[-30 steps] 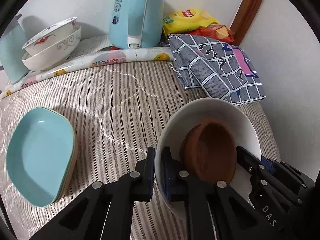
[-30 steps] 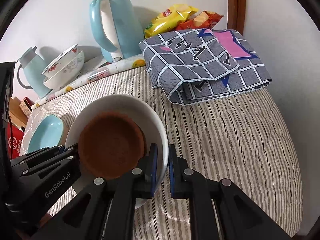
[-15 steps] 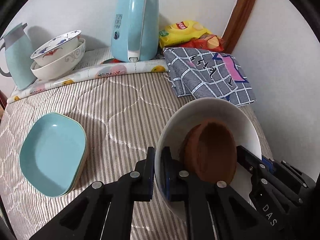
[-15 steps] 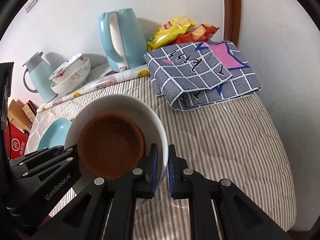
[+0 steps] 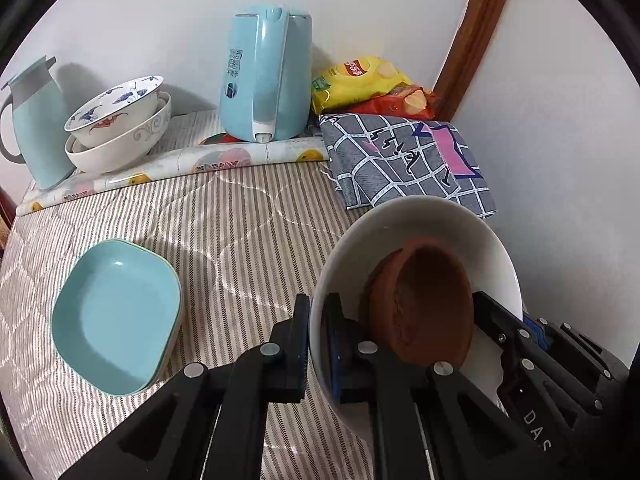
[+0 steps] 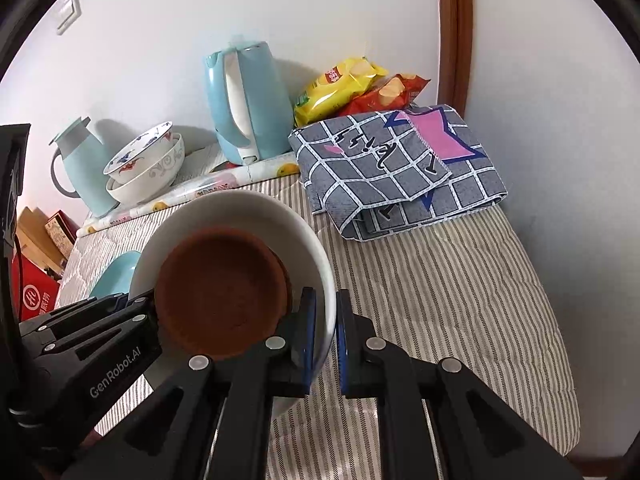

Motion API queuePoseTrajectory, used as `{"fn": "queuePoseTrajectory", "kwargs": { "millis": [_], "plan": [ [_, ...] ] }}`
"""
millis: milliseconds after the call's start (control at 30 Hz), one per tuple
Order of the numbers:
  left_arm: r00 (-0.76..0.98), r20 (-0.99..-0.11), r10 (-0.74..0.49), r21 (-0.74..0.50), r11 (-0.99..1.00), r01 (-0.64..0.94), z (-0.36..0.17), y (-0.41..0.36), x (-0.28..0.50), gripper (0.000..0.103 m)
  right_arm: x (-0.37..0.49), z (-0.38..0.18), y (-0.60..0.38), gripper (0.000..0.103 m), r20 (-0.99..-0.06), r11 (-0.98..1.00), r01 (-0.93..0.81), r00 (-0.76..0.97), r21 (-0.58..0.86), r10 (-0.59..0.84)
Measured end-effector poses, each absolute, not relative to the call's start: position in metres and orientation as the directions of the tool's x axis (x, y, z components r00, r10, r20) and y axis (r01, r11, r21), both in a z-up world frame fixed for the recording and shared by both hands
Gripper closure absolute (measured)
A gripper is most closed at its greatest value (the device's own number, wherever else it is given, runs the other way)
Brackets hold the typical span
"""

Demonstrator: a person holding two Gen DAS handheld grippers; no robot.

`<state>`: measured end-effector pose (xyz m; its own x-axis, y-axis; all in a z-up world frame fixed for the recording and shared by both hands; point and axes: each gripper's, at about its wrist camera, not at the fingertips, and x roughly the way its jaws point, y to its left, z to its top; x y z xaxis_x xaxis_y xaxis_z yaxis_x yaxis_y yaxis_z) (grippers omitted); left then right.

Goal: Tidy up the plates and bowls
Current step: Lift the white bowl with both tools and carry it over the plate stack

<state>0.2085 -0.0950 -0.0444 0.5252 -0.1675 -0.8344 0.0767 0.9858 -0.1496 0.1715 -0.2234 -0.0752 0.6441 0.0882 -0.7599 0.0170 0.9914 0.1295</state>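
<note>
A large white bowl [image 5: 416, 224] hangs above the striped tablecloth with a small brown bowl [image 5: 428, 304] lying tilted inside it. My left gripper [image 5: 318, 340] is shut on the white bowl's left rim. My right gripper [image 6: 326, 332] is shut on the opposite rim of the white bowl [image 6: 248, 208], where the brown bowl [image 6: 220, 292] also shows. A stack of teal plates [image 5: 116, 312] lies on the cloth at the left. Two nested patterned bowls [image 5: 120, 128] stand at the back left.
A light blue kettle [image 5: 268, 72] stands at the back against the wall, a teal jug [image 5: 32, 120] at the far left. Snack bags [image 5: 360, 80] and a folded checked cloth [image 5: 404, 160] fill the back right corner. The table's right edge [image 6: 560, 340] drops off.
Both grippers have risen with the white bowl held between them, so the table and the things at the back look farther off. The grips and the brown bowl are unchanged.
</note>
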Motion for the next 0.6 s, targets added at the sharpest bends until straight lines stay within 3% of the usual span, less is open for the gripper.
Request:
{"fn": "queuePoseTrajectory", "kwargs": {
  "millis": [600],
  "plan": [
    [0.541, -0.825, -0.166, -0.143, 0.986, 0.085, -0.032, -0.078, 0.206, 0.095, 0.167, -0.065, -0.207, 0.094, -0.747, 0.991, 0.020, 0.659, 0.129, 0.084]
  ]
}}
